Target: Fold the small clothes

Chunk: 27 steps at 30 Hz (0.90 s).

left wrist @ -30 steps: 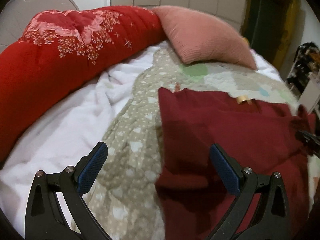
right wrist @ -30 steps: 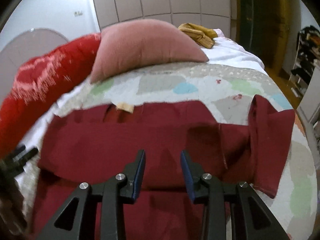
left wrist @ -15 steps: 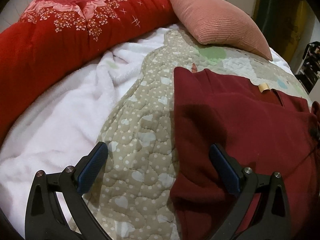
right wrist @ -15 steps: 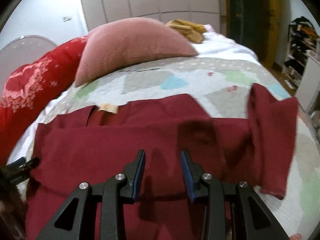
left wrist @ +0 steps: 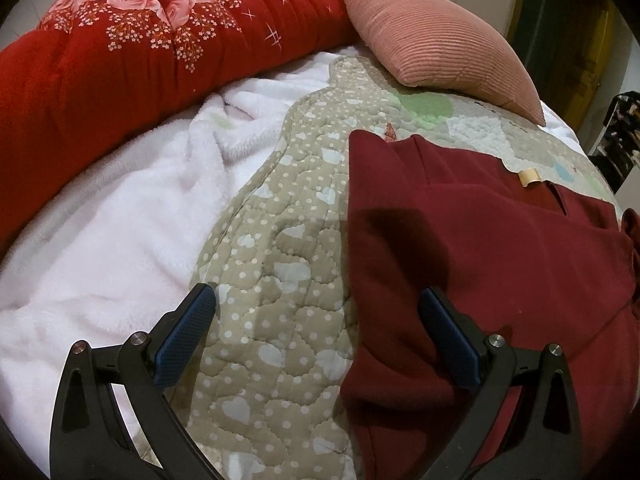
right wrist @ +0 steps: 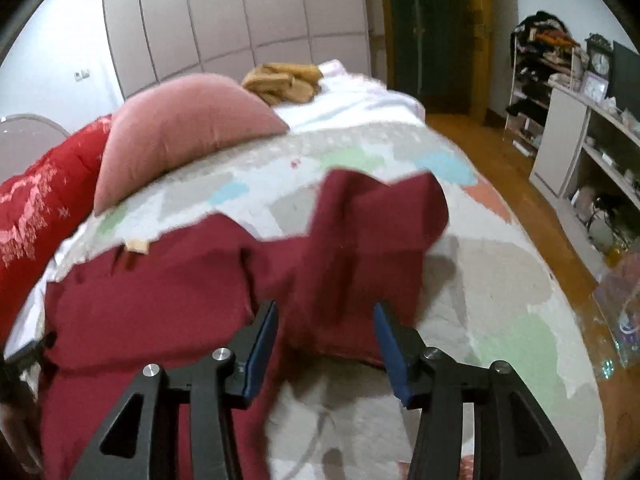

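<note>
Since half a second ago the right claw [right wrist: 326,344] has spread from a narrow gap to a wide one and swung toward the sleeve end of the dark red top [right wrist: 160,292]; the room's shelves [right wrist: 576,128] and wooden floor [right wrist: 500,176] have come into its view; the left claw [left wrist: 316,336] has scarcely moved, with the bedding only slightly nearer.

Both claws stand open and hold nothing; the left one's blue pads [left wrist: 186,336] straddle the left edge of the top, one over the quilt [left wrist: 280,280], the other over red cloth; whether they touch the fabric cannot be told.

The top lies spread on the patchwork quilt of the bed, its body flat, its sleeve [right wrist: 372,248] rumpled and partly raised just ahead of the right claw; this view is blurred.

A small tan label [left wrist: 530,177] sits at the neckline; no writing on it can be read.

Beside the quilt lies a white fleece blanket [left wrist: 120,240]; beyond it a red flowered duvet [left wrist: 120,60] and a pink ribbed pillow [left wrist: 436,40]; farther up the bed sits a folded mustard garment [right wrist: 284,80].
</note>
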Each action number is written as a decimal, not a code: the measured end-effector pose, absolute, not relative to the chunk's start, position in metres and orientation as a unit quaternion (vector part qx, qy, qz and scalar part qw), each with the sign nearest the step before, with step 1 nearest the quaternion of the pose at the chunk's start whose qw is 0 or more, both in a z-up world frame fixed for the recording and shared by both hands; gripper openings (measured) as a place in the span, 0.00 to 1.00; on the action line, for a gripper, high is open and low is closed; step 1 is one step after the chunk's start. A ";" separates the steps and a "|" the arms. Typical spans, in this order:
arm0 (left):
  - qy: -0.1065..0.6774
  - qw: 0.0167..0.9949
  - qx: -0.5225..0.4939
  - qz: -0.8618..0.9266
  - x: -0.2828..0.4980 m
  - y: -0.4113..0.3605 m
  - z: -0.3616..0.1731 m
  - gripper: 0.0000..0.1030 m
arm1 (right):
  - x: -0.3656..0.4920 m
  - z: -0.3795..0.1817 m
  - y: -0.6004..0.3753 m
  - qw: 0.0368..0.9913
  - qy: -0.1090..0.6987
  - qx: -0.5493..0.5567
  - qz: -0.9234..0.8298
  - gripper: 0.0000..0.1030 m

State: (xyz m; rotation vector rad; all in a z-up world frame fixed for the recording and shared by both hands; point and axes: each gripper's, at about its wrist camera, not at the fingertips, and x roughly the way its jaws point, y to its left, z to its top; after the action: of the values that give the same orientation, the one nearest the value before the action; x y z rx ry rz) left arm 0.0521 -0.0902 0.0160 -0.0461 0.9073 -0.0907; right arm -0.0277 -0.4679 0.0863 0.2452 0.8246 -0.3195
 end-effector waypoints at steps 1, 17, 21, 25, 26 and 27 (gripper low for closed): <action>0.438 0.898 -0.022 -0.044 0.052 -0.091 0.016 0.99 | -0.028 0.084 -0.469 0.895 0.402 0.117 -0.150 0.46; 0.438 0.898 -0.020 -0.042 0.053 -0.091 0.015 0.99 | -0.005 0.063 -0.475 0.893 0.409 0.136 -0.133 0.45; 0.438 0.898 -0.020 -0.042 0.053 -0.091 0.015 0.99 | -0.008 0.063 -0.482 0.892 0.405 0.154 -0.130 0.13; 0.438 0.898 -0.020 -0.042 0.054 -0.091 0.015 0.99 | -0.038 0.091 -0.486 0.907 0.372 0.133 -0.143 0.07; 0.438 0.898 -0.020 -0.042 0.054 -0.091 0.015 0.99 | -0.047 0.099 -0.492 0.909 0.366 0.137 -0.142 0.07; 0.438 0.898 -0.020 -0.042 0.054 -0.091 0.015 0.99 | -0.053 0.104 -0.498 0.910 0.364 0.145 -0.137 0.07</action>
State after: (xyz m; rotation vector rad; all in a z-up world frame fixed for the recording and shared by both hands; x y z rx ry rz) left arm 0.0540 -0.0909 0.0150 -0.0412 0.9064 -0.0874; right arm -0.0534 -0.4979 0.1038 0.2994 0.7515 -0.2836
